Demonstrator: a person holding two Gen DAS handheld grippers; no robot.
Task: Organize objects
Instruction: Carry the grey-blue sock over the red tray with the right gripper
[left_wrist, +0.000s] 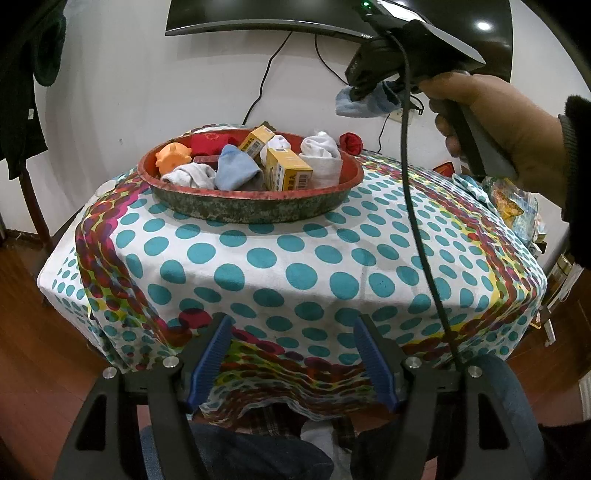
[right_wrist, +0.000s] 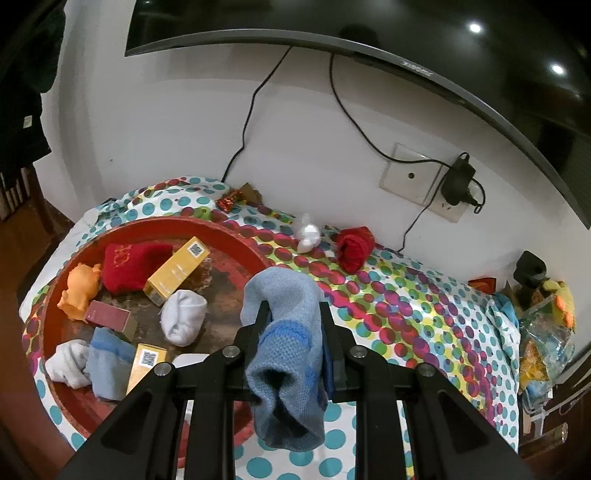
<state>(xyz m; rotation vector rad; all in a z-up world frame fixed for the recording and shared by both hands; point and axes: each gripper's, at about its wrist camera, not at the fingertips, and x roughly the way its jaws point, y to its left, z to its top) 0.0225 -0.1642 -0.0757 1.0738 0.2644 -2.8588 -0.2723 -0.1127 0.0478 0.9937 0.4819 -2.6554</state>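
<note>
A: What does the left wrist view show?

B: The left gripper hangs at the near edge of the surface, its blue-padded jaws spread wide with nothing between them. At the far side sits a round red tray. In it lie an orange toy pig, a red pouch, two yellow boxes, a light blue sock and white socks. A red rolled sock rests on the cloth just right of the tray. High on the right, the person's hand holds the right gripper in the air, with a blue sock hanging from it.

A: And the right wrist view?

B: The right gripper is closed tight on the blue sock, which droops over the tray's right rim. Inside the tray: the pig, the red pouch, a maroon box, two yellow boxes, a white sock ball, and a white and a light blue sock at the near left. Outside it, far right, lie a small white bundle and the red rolled sock.
</note>
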